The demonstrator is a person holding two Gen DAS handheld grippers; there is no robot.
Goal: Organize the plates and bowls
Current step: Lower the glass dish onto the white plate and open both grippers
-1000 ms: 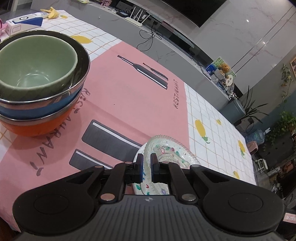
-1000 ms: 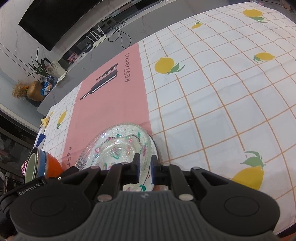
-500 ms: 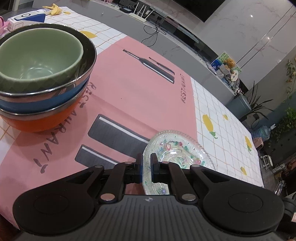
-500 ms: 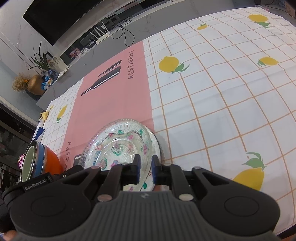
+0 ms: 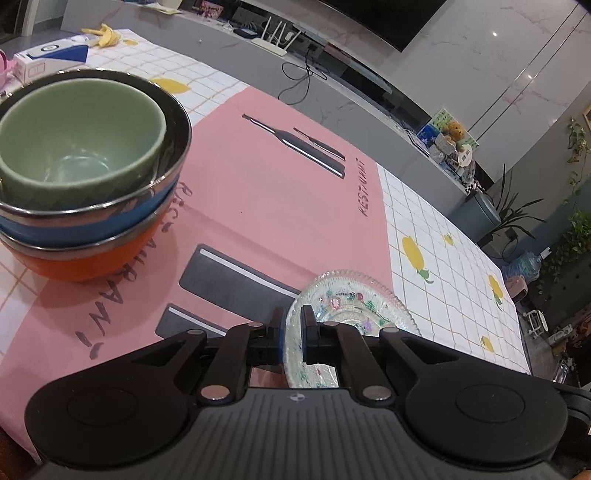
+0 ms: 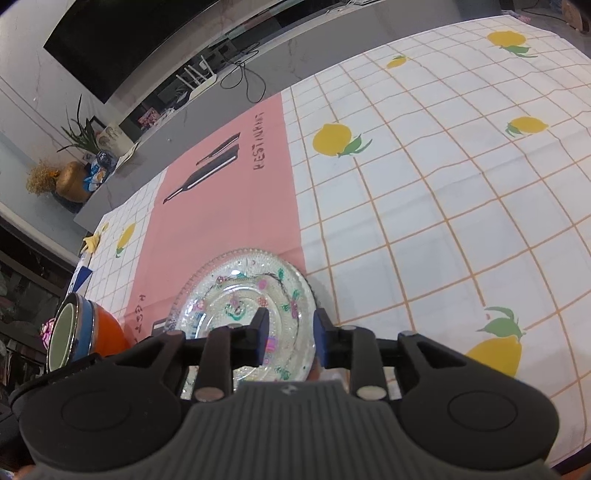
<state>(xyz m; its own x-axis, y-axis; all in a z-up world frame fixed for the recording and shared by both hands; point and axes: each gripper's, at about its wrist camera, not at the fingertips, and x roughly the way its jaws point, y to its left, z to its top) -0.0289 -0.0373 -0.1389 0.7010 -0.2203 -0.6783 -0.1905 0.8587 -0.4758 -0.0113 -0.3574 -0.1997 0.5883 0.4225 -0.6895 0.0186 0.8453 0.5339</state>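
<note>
A clear glass plate [image 5: 354, 306] with a flower pattern is tilted, its near rim pinched between the pads of my left gripper [image 5: 293, 334]. In the right wrist view the same plate [image 6: 240, 302] lies over the pink placemat's edge. My right gripper [image 6: 290, 338] has its jaws parted around the plate's right rim and is not gripping it. A stack of bowls, green [image 5: 77, 140] inside blue [image 5: 96, 221] inside orange [image 5: 85, 262], stands to the left; it also shows in the right wrist view [image 6: 79, 338].
The pink placemat [image 5: 258, 199] lies on a lemon-print checked tablecloth [image 6: 424, 192]. A white box [image 5: 48, 61] and a banana peel [image 5: 105, 35] sit at the far left. A grey counter [image 5: 332, 88] with cables runs behind the table.
My right gripper has opened and let go of the plate's rim. The left gripper still holds the plate, which has shifted a little toward the bowls.
</note>
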